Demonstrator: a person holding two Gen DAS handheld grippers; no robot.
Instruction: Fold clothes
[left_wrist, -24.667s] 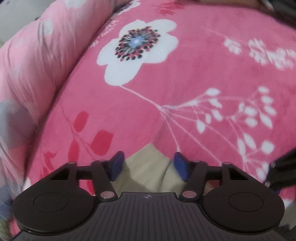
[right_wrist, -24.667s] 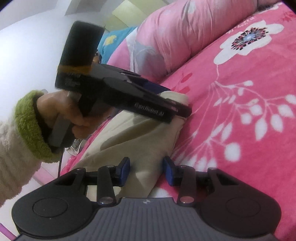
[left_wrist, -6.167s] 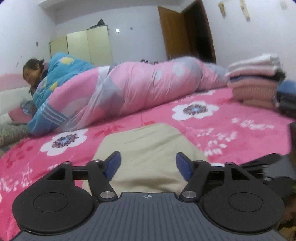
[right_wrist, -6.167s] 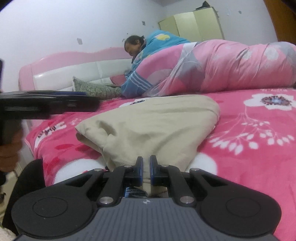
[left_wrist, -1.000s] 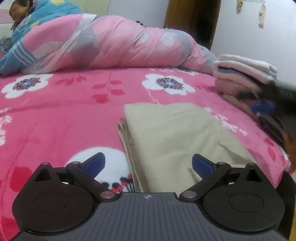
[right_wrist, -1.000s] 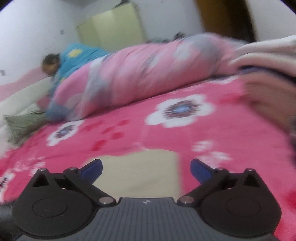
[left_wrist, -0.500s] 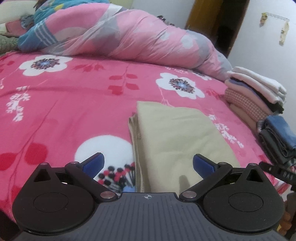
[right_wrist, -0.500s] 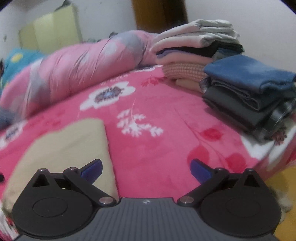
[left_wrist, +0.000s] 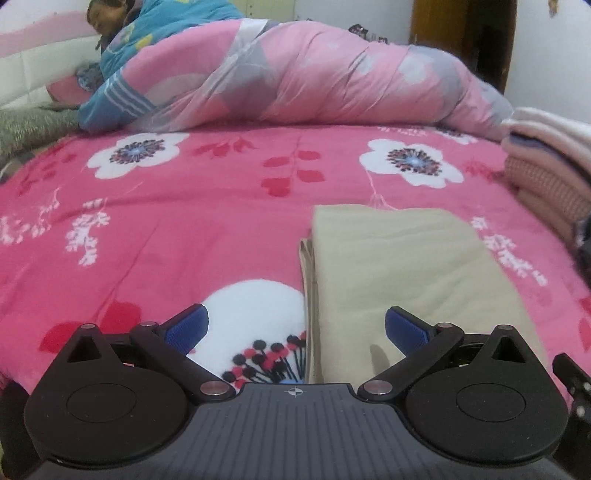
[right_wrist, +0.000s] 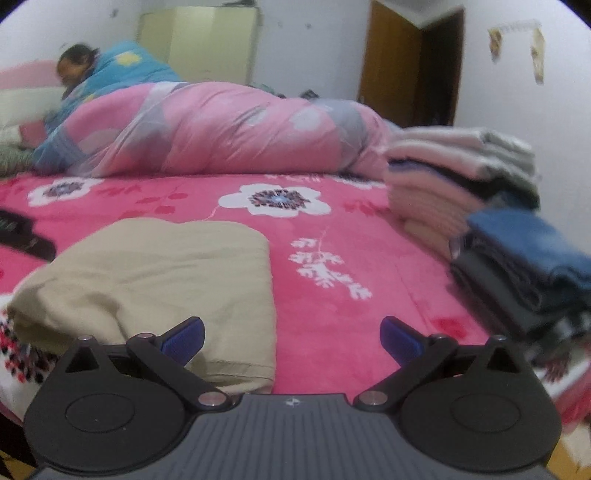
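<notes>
A beige garment (left_wrist: 402, 266) lies folded into a flat rectangle on the pink flowered bed cover (left_wrist: 184, 229). My left gripper (left_wrist: 295, 326) hangs open just in front of its near left edge, nothing between the blue pads. In the right wrist view the same beige garment (right_wrist: 166, 277) sits at the lower left. My right gripper (right_wrist: 291, 338) is open too, held over the bare cover beside the garment's right edge, with its left pad just above the cloth.
A stack of folded clothes (right_wrist: 458, 177) and a dark and blue pile (right_wrist: 524, 266) stand at the bed's right edge. A person (left_wrist: 155, 55) lies under a pink quilt (left_wrist: 314, 77) along the far side. A wooden door (right_wrist: 410, 66) is behind.
Both cameras have swung left over the last second. The folded garment stays put on the cover. Both grippers remain open and empty.
</notes>
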